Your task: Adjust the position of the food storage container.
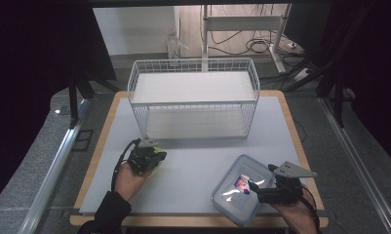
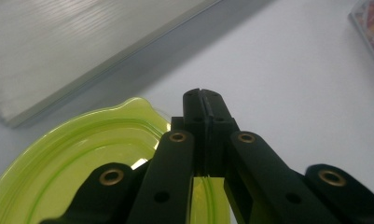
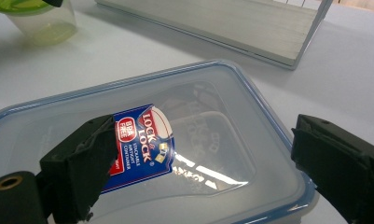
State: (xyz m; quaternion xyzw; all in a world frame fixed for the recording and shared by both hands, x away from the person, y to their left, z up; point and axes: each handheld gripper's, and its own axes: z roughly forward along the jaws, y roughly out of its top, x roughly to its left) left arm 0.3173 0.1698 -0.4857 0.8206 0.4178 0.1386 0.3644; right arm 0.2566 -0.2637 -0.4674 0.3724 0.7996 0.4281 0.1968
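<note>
Your left tool [image 1: 151, 157] is closed over the green-lidded tub [image 1: 157, 157]; whether it grips the lid, you can't tell. Your right tool [image 1: 261, 187] hangs open over the box [image 1: 232, 195]. Both sit on the worktop [image 1: 193, 161]; the rack [image 1: 193, 97] holds nothing yet.

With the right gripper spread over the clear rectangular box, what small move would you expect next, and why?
Probably closing the right gripper on the clear box. Its jaws stand open, one over the lid's label and one past the blue-rimmed edge, not yet gripping. The left gripper is shut over the green-lidded tub, and the wire rack waits behind.
</note>
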